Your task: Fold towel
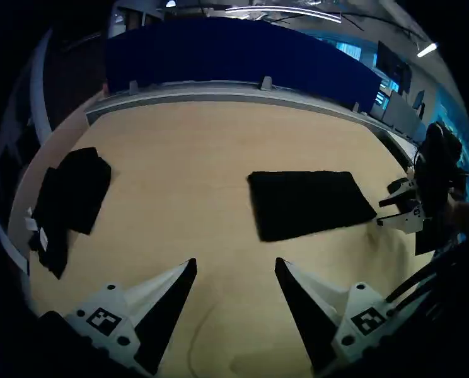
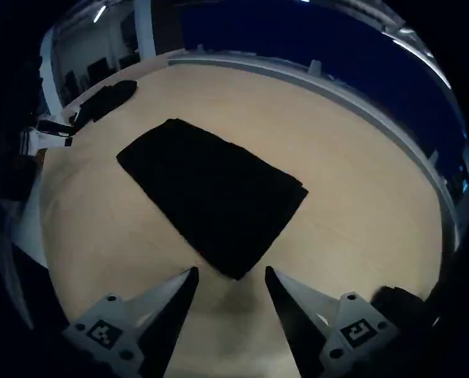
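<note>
**A:** Left side status?

**B:** Heap of black cloth [image 1: 70, 195] at the far left, by the table [image 1: 190, 157] edge. Left gripper [image 1: 234, 271] is released: fingers spread wide, nothing between them. It hovers over bare wood, aimed at the blue partition [image 1: 234, 57].

**A:** Towel?

**B:** Towel [image 1: 307, 203] lies mid-table, ahead and to the right of the left gripper and well apart from it. Black, flat, a tidy rectangle with straight edges and no loose corners. Can't tell how many layers.

**A:** Right side?

**B:** Right gripper [image 2: 231, 272] is also released, jaws apart. In the left gripper view it sits just beside the towel's right edge, fingers pointing in at it. In the right gripper view the towel runs diagonally and its near corner falls in the gap between the fingertips. Neither finger presses on it. Can't tell if the tips touch the cloth or hang above it.
</note>
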`<action>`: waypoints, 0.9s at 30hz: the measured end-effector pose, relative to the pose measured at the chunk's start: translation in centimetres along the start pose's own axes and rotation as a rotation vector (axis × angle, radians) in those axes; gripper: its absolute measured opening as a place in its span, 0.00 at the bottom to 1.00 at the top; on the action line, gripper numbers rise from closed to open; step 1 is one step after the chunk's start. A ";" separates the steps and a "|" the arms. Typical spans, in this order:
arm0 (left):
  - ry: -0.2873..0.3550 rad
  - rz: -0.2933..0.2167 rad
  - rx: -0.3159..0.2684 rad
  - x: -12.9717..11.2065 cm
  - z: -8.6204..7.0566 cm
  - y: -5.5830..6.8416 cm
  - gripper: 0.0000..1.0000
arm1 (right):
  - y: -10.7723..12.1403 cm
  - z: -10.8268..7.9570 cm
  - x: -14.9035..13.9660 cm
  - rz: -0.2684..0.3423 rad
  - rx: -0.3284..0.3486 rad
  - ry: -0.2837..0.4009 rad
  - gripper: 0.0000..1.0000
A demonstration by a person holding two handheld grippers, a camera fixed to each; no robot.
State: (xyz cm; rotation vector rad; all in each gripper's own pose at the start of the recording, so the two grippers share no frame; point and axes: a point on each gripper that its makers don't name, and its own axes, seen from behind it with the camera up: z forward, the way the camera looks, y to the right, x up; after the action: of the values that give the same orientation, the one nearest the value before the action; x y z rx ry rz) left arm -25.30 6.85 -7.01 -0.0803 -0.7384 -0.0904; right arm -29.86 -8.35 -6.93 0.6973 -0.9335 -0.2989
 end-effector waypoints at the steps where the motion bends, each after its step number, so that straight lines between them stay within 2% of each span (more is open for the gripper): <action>1: -0.001 -0.011 0.005 -0.3 -0.3 -0.2 0.92 | 0.0 0.1 -0.1 -0.005 0.004 -0.009 0.76; 6: -0.004 -0.049 0.028 -1.8 -1.5 -0.9 0.92 | 0.2 0.6 -0.5 -0.024 0.015 -0.037 0.70; 9: -0.006 -0.065 0.038 -2.4 -2.0 -1.1 0.92 | 0.2 0.8 -0.6 -0.032 0.025 -0.050 0.61; 14: -0.007 -0.086 0.045 -2.9 -2.6 -1.2 0.92 | 0.3 1.1 -0.7 -0.042 0.026 -0.063 0.51; 18: -0.009 -0.087 0.043 -3.1 -2.8 -1.0 0.92 | 0.4 1.3 -0.7 -0.044 0.028 -0.070 0.39; 24: -0.012 -0.088 0.041 -3.3 -2.8 -0.7 0.92 | 0.7 1.5 -0.8 -0.046 0.030 -0.080 0.12; 27: -0.012 -0.093 0.039 -3.2 -2.8 -0.7 0.92 | 0.5 1.5 -0.6 -0.048 0.033 -0.075 0.05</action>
State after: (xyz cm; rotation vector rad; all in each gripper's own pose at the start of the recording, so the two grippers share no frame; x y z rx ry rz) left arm -25.89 6.08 -11.22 -0.0095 -0.7559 -0.1644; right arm -31.47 -8.26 -6.37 0.7439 -0.9956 -0.3541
